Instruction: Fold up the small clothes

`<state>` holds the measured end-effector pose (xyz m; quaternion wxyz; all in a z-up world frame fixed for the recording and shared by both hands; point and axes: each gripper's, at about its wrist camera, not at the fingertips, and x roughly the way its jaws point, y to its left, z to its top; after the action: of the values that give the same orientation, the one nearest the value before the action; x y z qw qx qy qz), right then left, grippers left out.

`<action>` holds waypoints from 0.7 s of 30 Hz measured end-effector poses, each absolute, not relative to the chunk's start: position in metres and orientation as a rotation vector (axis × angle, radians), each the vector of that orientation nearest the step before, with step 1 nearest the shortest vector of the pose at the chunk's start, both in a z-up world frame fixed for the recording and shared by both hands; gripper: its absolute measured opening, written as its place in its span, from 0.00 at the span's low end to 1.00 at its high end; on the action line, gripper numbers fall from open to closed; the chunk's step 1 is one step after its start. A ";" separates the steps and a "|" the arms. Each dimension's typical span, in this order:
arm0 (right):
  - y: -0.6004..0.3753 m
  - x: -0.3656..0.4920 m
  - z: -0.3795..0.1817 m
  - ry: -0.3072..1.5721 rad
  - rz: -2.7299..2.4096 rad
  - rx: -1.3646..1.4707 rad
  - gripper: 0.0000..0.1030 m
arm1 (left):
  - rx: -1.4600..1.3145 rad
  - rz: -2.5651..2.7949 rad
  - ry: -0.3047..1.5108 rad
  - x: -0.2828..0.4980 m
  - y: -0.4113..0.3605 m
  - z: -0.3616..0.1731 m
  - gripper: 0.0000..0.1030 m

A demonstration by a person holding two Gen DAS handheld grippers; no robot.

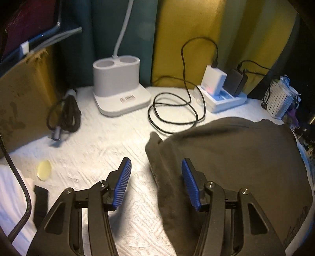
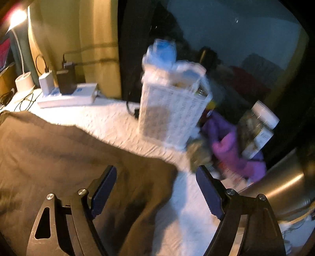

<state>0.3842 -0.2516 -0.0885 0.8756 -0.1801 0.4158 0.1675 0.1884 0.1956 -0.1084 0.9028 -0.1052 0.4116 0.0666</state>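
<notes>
On the white-covered worktop point(image 1: 98, 141), the left tongs point(image 1: 156, 181) stand spread over the dark garment's point(image 1: 236, 157) folded left edge, pinching nothing. The right tongs point(image 2: 157, 193) gape wide above its right edge, apparently not touching it; blur obscures this.

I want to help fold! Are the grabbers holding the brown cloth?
No. Left gripper and right gripper are open above the brown garment, holding nothing.

Warm, dim light; a lamp point(image 2: 16, 16) glares at ten o'clock in the right view. Motion blur smears the basket point(image 2: 173, 110), perhaps plastic; edges bend and darken.
</notes>
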 end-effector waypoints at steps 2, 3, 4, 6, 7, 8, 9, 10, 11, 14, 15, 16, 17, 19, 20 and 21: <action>-0.244 0.386 -0.101 0.872 0.347 -0.395 0.81 | -0.258 0.116 0.856 0.192 0.199 -0.110 0.52; -0.242 0.388 -0.108 0.877 0.334 -0.420 0.80 | -0.285 0.099 0.859 0.193 0.201 -0.111 0.52; -0.241 0.392 -0.115 0.888 0.321 -0.439 0.77 | -0.320 0.080 0.861 0.195 0.203 -0.111 0.52; -0.242 0.396 -0.125 0.907 0.319 -0.430 0.76 | -0.395 0.056 0.857 0.200 0.211 -0.113 0.52; -0.243 0.396 -0.126 0.905 0.322 -0.417 0.76 | -0.424 0.051 0.857 0.203 0.214 -0.113 0.52; -0.243 0.397 -0.126 0.902 0.323 -0.414 0.76 | -0.460 0.042 0.873 0.207 0.218 -0.114 0.52; -0.241 0.397 -0.127 0.900 0.323 -0.416 0.76 | -0.492 0.035 0.878 0.211 0.222 -0.115 0.52; -0.241 0.398 -0.127 0.898 0.324 -0.414 0.76 | -0.513 0.029 0.878 0.212 0.225 -0.115 0.52; -0.241 0.398 -0.127 0.897 0.326 -0.410 0.76 | -0.543 0.025 0.872 0.215 0.228 -0.114 0.52; -0.243 0.397 -0.128 0.892 0.330 -0.396 0.76 | -0.547 0.029 0.853 0.223 0.234 -0.107 0.51; -0.243 0.396 -0.131 0.890 0.331 -0.389 0.76 | -0.533 0.038 0.858 0.226 0.236 -0.106 0.49; -0.244 0.396 -0.131 0.888 0.334 -0.382 0.76 | -0.510 0.050 0.872 0.230 0.236 -0.107 0.45; -0.245 0.395 -0.132 0.886 0.335 -0.375 0.76 | -0.493 0.059 0.894 0.233 0.237 -0.110 0.28; -0.248 0.395 -0.133 0.883 0.336 -0.361 0.76 | -0.445 0.083 0.944 0.240 0.233 -0.116 0.18; -0.248 0.394 -0.134 0.880 0.337 -0.356 0.76 | -0.412 0.079 0.961 0.240 0.229 -0.117 0.17; -0.249 0.394 -0.134 0.879 0.338 -0.350 0.76 | -0.386 0.073 0.974 0.239 0.225 -0.117 0.15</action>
<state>0.3940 -0.2493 -0.1337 0.8765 -0.1678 0.4210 0.1621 0.2389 0.2253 -0.1175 0.8653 -0.1842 0.4648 0.0350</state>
